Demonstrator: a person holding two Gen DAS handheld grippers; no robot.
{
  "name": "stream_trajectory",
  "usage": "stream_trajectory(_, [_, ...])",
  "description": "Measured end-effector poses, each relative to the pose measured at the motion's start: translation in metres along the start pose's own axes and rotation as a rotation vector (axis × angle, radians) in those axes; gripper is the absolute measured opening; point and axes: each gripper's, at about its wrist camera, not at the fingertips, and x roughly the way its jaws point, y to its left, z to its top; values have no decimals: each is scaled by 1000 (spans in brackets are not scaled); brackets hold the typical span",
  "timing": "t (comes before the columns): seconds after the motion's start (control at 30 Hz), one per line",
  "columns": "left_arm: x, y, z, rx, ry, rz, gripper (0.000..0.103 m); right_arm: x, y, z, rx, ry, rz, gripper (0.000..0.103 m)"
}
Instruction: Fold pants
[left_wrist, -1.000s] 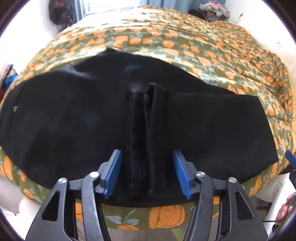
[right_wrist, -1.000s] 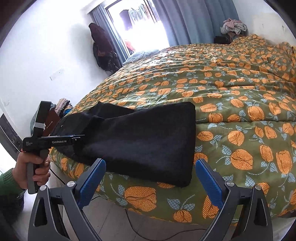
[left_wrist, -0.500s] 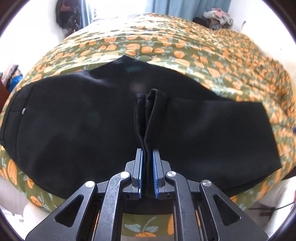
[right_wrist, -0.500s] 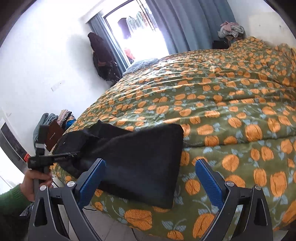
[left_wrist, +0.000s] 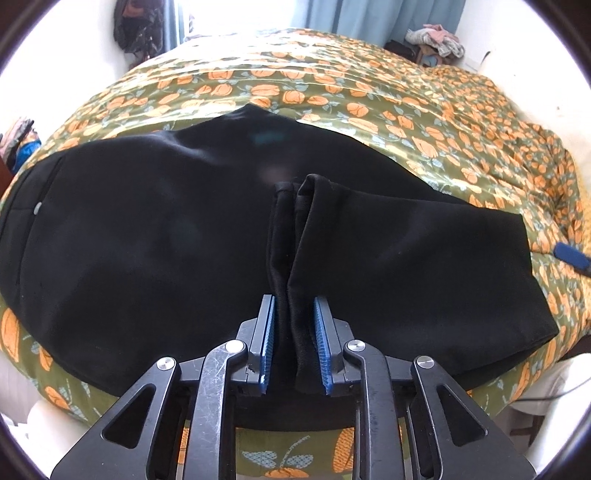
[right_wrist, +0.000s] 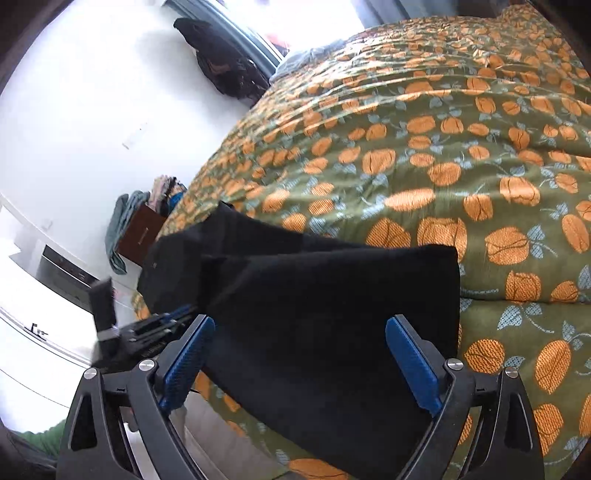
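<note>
Currently: my left gripper (left_wrist: 291, 343) jaws clamp the black pants (left_wrist: 147, 240)' bunched hem; right gripper (right_wrist: 310, 365) jaws apart, empty. Risk: slippery layers slipping free, spoiling the fold on the bed (right_wrist: 443, 147).

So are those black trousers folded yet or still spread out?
Partly folded: the pants lie lengthwise on the bedspread, legs stacked, not yet folded across.

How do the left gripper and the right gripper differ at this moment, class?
The left gripper has its jaws close together, pinching a bunched ridge of the black pants; the right gripper has its jaws wide apart, holding nothing. The left sits mid-garment, while the right is at the pants' squared end. Both have blue pads.
</note>
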Motion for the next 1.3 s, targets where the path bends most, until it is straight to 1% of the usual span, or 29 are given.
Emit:
stream_trajectory(0.07, [0, 2, 0, -9, 0, -9, 22, -14, 7, -7, 40, -16, 48, 93])
stream_trajectory(0.13, [1, 3, -1, -13, -3, -9, 24, -18, 13, -30, 72, -21, 109, 94])
stream_trajectory(0.17, [1, 3, -2, -13, -5, -10, 25, -13, 13, -42, 83, -3, 111, 94])
stream_trajectory(0.2, [2, 3, -3, -14, -5, -19, 27, -1, 11, -55, 92, 38, 88, 94])
stream_trajectory(0.23, [1, 3, -3, -13, -2, -19, 31, 15, 7, -67, 95, 95, 42, 94])
stream_trajectory(0.27, [0, 3, -2, -13, 3, -20, 35, 26, 2, -75, 98, 121, 11, 93])
stream_trajectory(0.33, [-5, 5, -1, -24, 23, -37, 56, 25, 5, -79, 96, 78, -11, 93])
stream_trajectory(0.37, [-11, 9, 0, -36, 22, -31, 63, 20, 10, -75, 97, 60, -18, 93])
stream_trajectory(0.4, [-17, 14, 1, -46, 14, -13, 76, 13, 15, -72, 96, 29, -19, 93])
stream_trajectory(0.43, [-25, 21, 2, -61, -2, 2, 82, 1, 20, -68, 88, -20, -23, 93])
stream_trajectory(0.47, [-34, 32, 3, -80, -20, 5, 84, -11, 25, -65, 74, -68, -32, 94])
stream_trajectory(0.53, [-48, 63, 10, -129, -42, 9, 86, -28, 29, -66, 52, -138, -62, 96])
stream_trajectory(0.6, [-59, 105, 19, -194, -64, 51, 88, -42, 26, -74, 44, -180, -92, 97])
stream_trajectory(0.63, [-64, 131, 24, -237, -77, 91, 88, -45, 24, -80, 42, -188, -109, 97])
stream_trajectory(0.67, [-69, 163, 30, -301, -94, 144, 88, -45, 20, -86, 47, -184, -126, 97])
stream_trajectory(0.73, [-75, 225, 34, -453, -131, 217, 90, -45, 14, -97, 65, -169, -137, 97])
stream_trajectory(0.8, [-76, 278, 32, -595, -151, 293, 90, -42, 9, -111, 80, -149, -147, 97])
stream_trajectory(0.83, [-72, 294, 30, -635, -146, 306, 90, -38, 7, -115, 88, -131, -148, 97])
stream_trajectory(0.9, [-60, 316, 28, -679, -114, 276, 90, -28, 4, -122, 97, -103, -150, 97])
stream_trajectory(0.97, [-45, 322, 28, -690, -95, 181, 90, -21, 6, -122, 84, -81, -148, 97])
stream_trajectory(1.0, [-39, 321, 28, -688, -93, 129, 93, -18, 8, -122, 75, -71, -149, 97])
stream_trajectory(1.03, [-30, 317, 28, -683, -74, 54, 95, -15, 8, -120, 69, -64, -151, 97])
stream_trajectory(1.07, [-22, 313, 29, -681, -50, -5, 95, -12, 9, -120, 66, -57, -148, 97])
stream_trajectory(1.1, [-15, 309, 28, -679, -27, -17, 96, -10, 10, -122, 64, -50, -145, 97])
stream_trajectory(1.13, [-17, 300, 26, -673, -37, 5, 93, -7, 11, -122, 62, -45, -145, 97])
stream_trajectory(1.17, [-19, 300, 25, -679, -54, 15, 87, -5, 11, -121, 59, -41, -143, 97])
stream_trajectory(1.2, [-23, 302, 21, -709, -67, 51, 63, -4, 13, -122, 55, -39, -142, 97])
stream_trajectory(1.23, [-28, 305, 18, -745, -69, 58, 42, -4, 15, -121, 47, -39, -141, 97])
stream_trajectory(1.3, [-44, 312, 12, -803, -97, 8, 17, -7, 20, -123, 26, -50, -141, 97])
